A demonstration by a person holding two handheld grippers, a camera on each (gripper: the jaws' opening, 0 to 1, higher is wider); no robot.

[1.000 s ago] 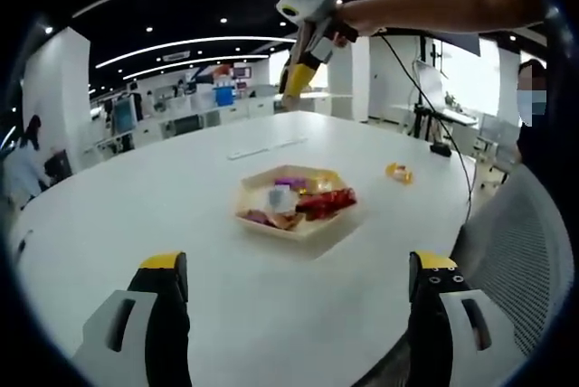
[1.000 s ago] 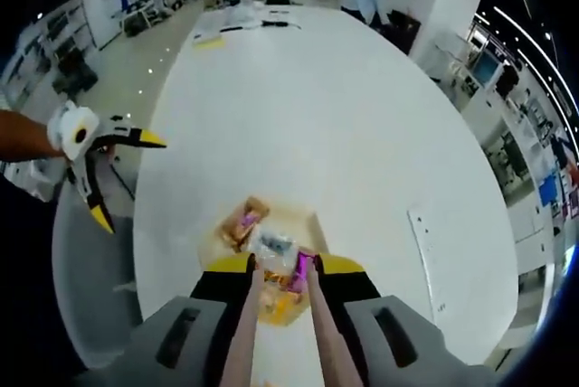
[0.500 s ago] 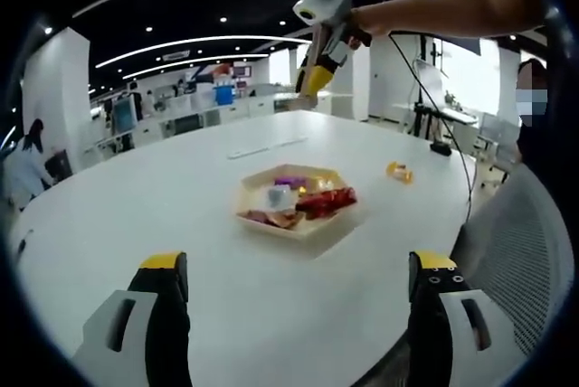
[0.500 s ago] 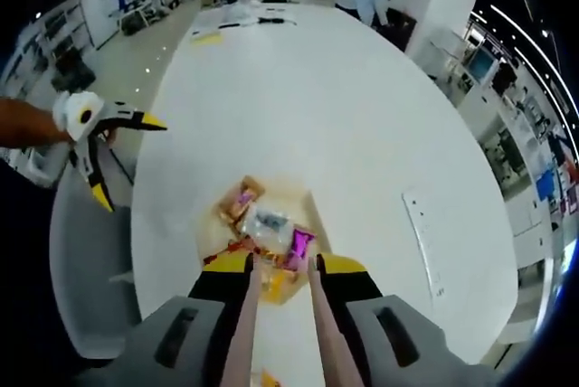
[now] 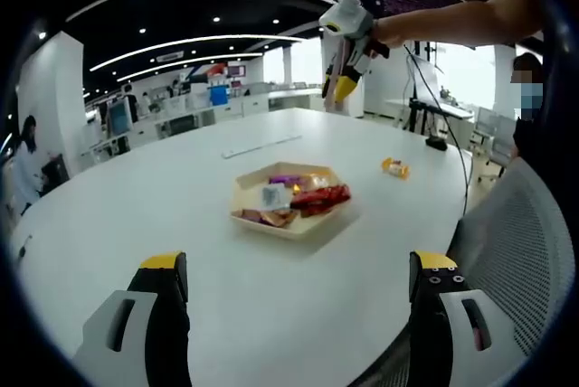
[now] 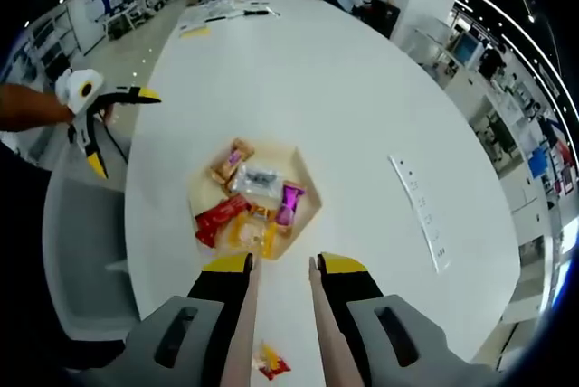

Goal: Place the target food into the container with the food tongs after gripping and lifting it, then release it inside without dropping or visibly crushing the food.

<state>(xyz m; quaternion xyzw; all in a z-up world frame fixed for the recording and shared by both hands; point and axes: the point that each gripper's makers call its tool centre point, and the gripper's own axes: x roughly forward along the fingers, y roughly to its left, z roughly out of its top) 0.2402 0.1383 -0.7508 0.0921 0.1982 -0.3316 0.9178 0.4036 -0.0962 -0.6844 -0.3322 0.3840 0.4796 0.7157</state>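
Big white table (image 6: 362,116), tray of snacks in the middle, both grippers up off it.

The hexagonal tray (image 5: 291,227) sits mid-table holding wrapped snacks; one small orange-wrapped snack (image 5: 395,168) lies alone nearer the table's edge. Left gripper (image 5: 294,283) is spread wide with nothing in it. Right gripper (image 6: 280,265) clamps a pair of tongs (image 6: 327,337), their arms slightly apart, and the tips look empty, though they're hard to make out.
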